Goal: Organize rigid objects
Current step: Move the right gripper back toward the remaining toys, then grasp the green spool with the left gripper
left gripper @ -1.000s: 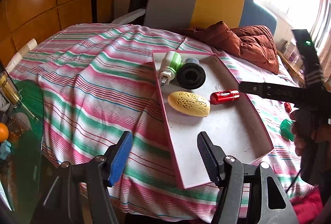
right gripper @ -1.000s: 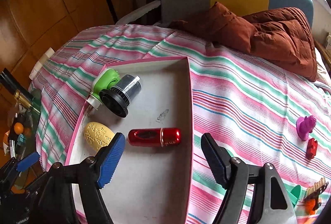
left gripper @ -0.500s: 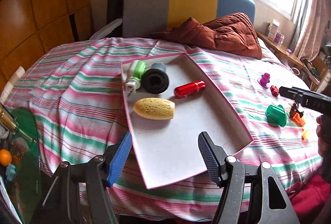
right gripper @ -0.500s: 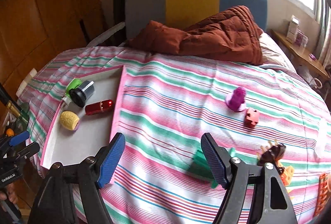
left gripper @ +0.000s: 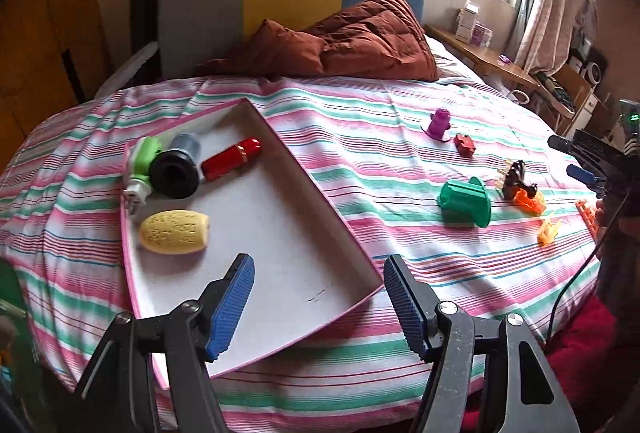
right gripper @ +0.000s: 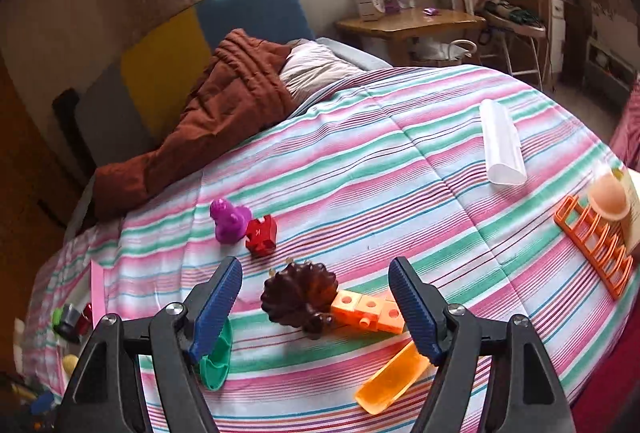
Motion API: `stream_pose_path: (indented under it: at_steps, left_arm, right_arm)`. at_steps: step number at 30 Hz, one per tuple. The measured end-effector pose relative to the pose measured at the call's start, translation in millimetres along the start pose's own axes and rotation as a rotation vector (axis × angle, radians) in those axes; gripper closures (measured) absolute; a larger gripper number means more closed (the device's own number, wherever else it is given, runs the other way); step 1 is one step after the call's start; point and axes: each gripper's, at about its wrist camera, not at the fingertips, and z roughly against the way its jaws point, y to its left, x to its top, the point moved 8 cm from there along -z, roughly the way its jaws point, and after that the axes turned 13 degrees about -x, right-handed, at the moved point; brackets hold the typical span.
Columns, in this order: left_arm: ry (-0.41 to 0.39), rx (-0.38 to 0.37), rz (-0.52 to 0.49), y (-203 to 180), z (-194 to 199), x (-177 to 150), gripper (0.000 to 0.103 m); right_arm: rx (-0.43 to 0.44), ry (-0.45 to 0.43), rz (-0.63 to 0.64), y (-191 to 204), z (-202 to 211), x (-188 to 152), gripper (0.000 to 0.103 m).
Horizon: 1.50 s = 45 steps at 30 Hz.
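Now right gripper [right gripper: 314, 303], spread, empty, swung from tray [left gripper: 256, 233] to loose toys; brown toy [right gripper: 298, 293] at 12 o'clock, likely next pick. Left gripper [left gripper: 318, 303] spread, empty.

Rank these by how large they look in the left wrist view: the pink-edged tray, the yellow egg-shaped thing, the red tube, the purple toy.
1. pink-edged tray
2. yellow egg-shaped thing
3. red tube, near the egg in length but thinner
4. purple toy, which lies farther from the camera, so its true size is unsure
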Motion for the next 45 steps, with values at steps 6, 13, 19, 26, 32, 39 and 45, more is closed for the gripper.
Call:
stream_pose_path:
  at_steps: [6, 13, 19, 26, 32, 39, 45]
  left_arm:
    - [0.058, -0.078, -0.091, -57.2, -45.7, 16.3, 0.028]
    - [0.122, -0.143, -0.147, -107.1, -104.4, 30.7, 0.017]
    - [0.173, -0.128, -0.174, -122.2, -144.0, 42.4, 0.015]
    - [0.199, -0.134, -0.174, -128.9, -173.5, 50.8, 0.016]
    - [0.197, -0.155, -0.22, -128.2, -174.9, 34.9, 0.044]
    - [0.143, -0.189, -0.181, -114.4, -140.5, -1.4, 0.044]
    - [0.121, -0.206, -0.18, -114.0, -138.4, -3.4, 0.044]
  right_arm:
    - [0.023, -0.006, -0.069, -13.5, 5.7, 6.5, 0.026]
    - [0.056, 0.015, -0.114, -17.9, 5.2, 7.4, 0.026]
    - [0.072, 0.035, -0.155, -23.4, 1.7, 8.4, 0.026]
    - [0.083, 0.035, -0.13, -16.4, 2.0, 8.4, 0.026]
    - [0.078, 0.055, -0.087, -9.4, -2.9, 2.5, 0.026]
    - [0.083, 0.072, 0.005, 9.3, -7.0, -7.9, 0.026]
    - [0.08, 0.058, 0.103, 26.4, -6.7, -15.4, 0.03]
